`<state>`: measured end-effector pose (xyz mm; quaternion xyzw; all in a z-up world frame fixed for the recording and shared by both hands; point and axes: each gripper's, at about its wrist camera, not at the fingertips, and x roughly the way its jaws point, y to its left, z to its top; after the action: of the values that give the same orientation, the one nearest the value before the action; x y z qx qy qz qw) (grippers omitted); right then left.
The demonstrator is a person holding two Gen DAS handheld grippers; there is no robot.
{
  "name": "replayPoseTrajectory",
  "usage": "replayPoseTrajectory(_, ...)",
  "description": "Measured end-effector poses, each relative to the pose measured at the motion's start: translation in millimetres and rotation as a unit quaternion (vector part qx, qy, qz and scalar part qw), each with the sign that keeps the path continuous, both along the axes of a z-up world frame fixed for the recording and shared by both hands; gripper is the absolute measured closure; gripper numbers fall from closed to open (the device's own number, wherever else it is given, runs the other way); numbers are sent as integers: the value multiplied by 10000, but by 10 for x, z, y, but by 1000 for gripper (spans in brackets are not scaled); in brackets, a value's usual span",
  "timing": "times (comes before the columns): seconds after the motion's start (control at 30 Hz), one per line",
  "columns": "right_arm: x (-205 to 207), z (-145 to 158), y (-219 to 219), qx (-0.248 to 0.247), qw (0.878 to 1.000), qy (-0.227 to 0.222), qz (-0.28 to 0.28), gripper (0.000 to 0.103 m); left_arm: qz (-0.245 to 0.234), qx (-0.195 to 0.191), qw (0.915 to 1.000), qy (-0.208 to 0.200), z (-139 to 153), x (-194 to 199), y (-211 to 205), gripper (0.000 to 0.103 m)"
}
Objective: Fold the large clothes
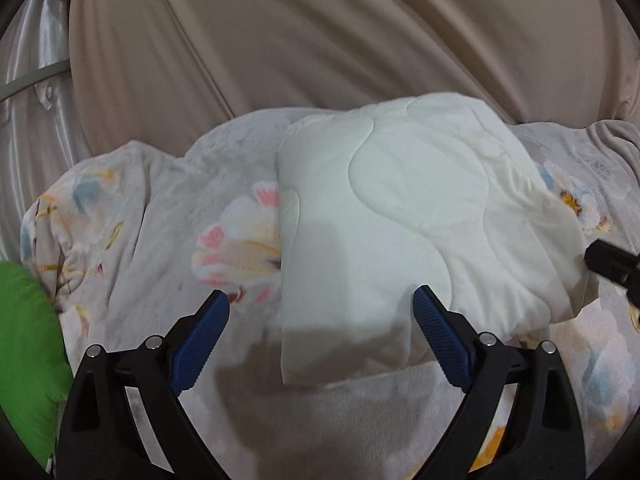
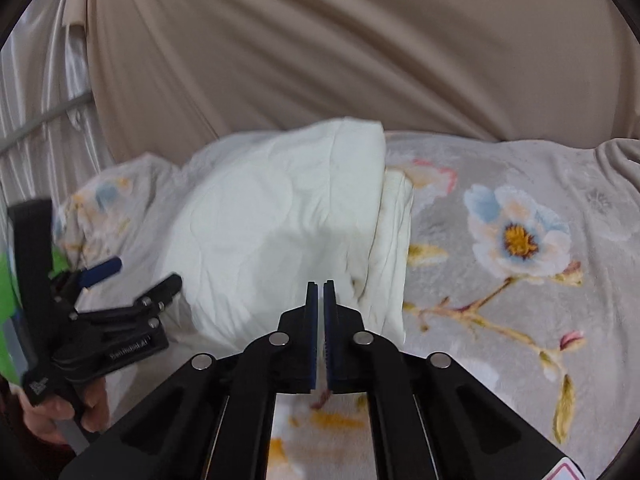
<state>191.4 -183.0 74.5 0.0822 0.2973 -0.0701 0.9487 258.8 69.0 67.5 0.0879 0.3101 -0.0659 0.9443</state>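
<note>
A white quilted cover (image 1: pixel 400 216) lies folded into a thick bundle on a grey floral blanket (image 1: pixel 132 208). My left gripper (image 1: pixel 320 304) is open and empty, its blue pads either side of the bundle's near left edge, just above it. In the right wrist view the bundle (image 2: pixel 288 216) shows its stacked folded layers on its right side. My right gripper (image 2: pixel 320 292) is shut with nothing between the pads, just in front of the bundle's near edge. The left gripper also shows in the right wrist view (image 2: pixel 132 280), and the right gripper's tip in the left wrist view (image 1: pixel 612 264).
The floral blanket (image 2: pixel 520 240) covers the bed. A beige curtain (image 1: pixel 320 40) hangs behind, with a shiny white curtain (image 1: pixel 36 80) at the far left. A green cushion (image 1: pixel 24 344) lies at the left edge. The person's hand (image 2: pixel 60 412) holds the left gripper's handle.
</note>
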Motion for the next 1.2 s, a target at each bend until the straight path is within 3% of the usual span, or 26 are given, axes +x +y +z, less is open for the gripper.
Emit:
replayPoseTrajectory(0.17, 157, -400, -45, 27, 9978, 602, -285, 103, 88, 24, 9995, 297, -198, 47, -10, 11)
replayPoseTrajectory(0.37, 279, -683, -117, 100, 9954, 903, -301, 103, 120, -26, 9985, 536, -362, 91, -56, 11)
replayPoseTrajectory(0.47, 296, -731, -118, 156, 9953, 897, -330, 103, 128, -50, 9982, 583, -393, 72, -85, 11)
replayPoseTrajectory(0.6, 80, -546, -48, 245, 9974, 591, -339, 103, 105, -36, 9982, 587, -411, -55, -111, 12)
replayPoseTrajectory(0.73, -209, -493, 92, 242, 9978, 544, -289, 94, 114, -130, 9980, 610, -508, -258, -123, 9)
replayPoseTrajectory(0.97, -561, -924, 222, 250, 9935, 1038, -400, 90, 12, -175, 9976, 670, -719, -633, -205, 8)
replayPoseTrajectory(1.07, -628, -1003, 271, 194, 9938, 1016, -418, 87, -5, -286, 9972, 693, -743, -741, -212, 5)
replayPoseTrajectory(1.13, -640, -997, 332, 67, 9943, 993, -392, 77, 3, -294, 9969, 730, -768, -797, -218, 5)
replayPoseTrajectory(1.2, -639, -1017, 389, -60, 9942, 998, -387, 75, 25, -252, 9971, 716, -775, -838, -233, 5)
